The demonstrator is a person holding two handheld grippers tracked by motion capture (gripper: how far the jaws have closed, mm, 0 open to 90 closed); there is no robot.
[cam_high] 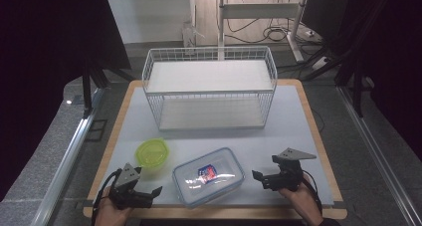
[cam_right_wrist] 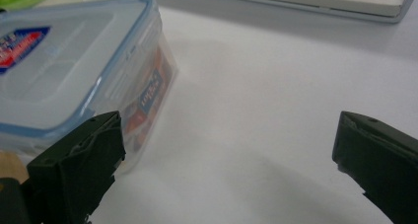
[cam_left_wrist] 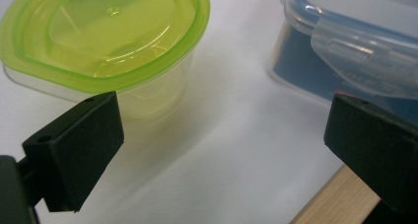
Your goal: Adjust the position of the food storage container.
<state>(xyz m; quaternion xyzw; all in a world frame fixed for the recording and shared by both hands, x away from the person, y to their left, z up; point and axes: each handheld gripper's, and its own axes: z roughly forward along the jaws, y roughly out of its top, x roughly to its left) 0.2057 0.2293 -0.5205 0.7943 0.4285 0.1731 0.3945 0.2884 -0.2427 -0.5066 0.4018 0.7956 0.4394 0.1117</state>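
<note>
- High view: the clear box (cam_high: 208,176) with a blue-rimmed snap lid lies on the counter (cam_high: 293,131), well in front of the wire rack (cam_high: 209,86). Its long axis runs left to right, tilted slightly up toward the right. The green-lidded tub (cam_high: 151,154) sits just left of the box. The left gripper (cam_high: 145,193) and right gripper (cam_high: 259,176) flank the box, both empty.
- Left gripper view: the fingers (cam_left_wrist: 79,150) stand wide apart, gripping nothing, between the tub (cam_left_wrist: 106,41) and the box (cam_left_wrist: 355,41). Both look like light, stiff, smooth plastic, probably slippery.
- Right gripper view: the fingers (cam_right_wrist: 79,165) are spread fully, empty, just beside the box's (cam_right_wrist: 74,71) short end. The best hold is likely across its narrow width, below the lid rim.
</note>
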